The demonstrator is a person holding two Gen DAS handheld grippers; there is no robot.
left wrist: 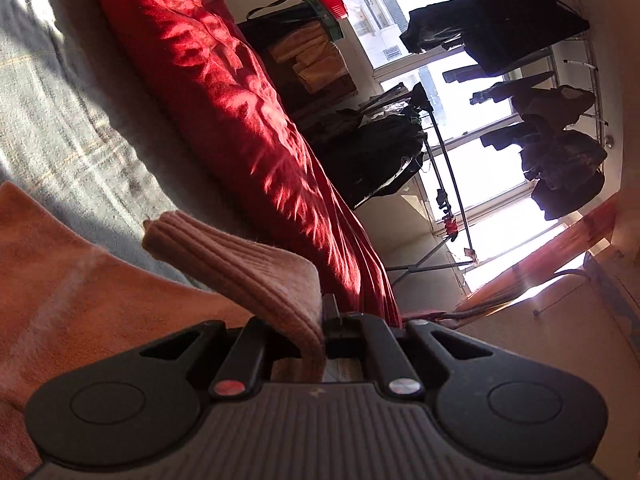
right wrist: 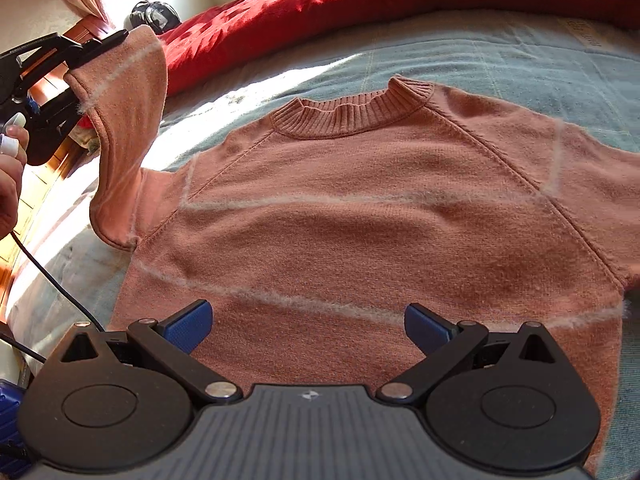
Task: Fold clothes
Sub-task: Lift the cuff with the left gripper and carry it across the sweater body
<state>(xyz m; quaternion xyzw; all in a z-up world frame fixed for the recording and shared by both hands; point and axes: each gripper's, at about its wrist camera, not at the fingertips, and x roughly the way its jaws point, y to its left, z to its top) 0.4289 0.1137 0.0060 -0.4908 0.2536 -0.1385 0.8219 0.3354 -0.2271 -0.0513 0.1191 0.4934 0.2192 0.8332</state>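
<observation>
A salmon-pink knit sweater (right wrist: 360,232) with thin white lines lies flat, front up, on a pale blue checked bedspread (right wrist: 500,64), its ribbed collar (right wrist: 352,116) towards the far side. My left gripper (right wrist: 86,62) is shut on the ribbed cuff (left wrist: 248,268) of the sweater's left sleeve (right wrist: 128,136) and holds that sleeve up off the bed. In the left wrist view the left gripper (left wrist: 324,316) has the cuff pinched between its fingers. My right gripper (right wrist: 308,326) hovers open over the sweater's lower body, blue pads (right wrist: 190,326) wide apart, nothing between them.
A red duvet (right wrist: 360,4) lies bunched along the far side of the bed. A person's hand (right wrist: 10,176) holds the left gripper, and a black cable (right wrist: 52,280) trails below it. A clothes rack with dark garments (left wrist: 496,28) stands before bright windows.
</observation>
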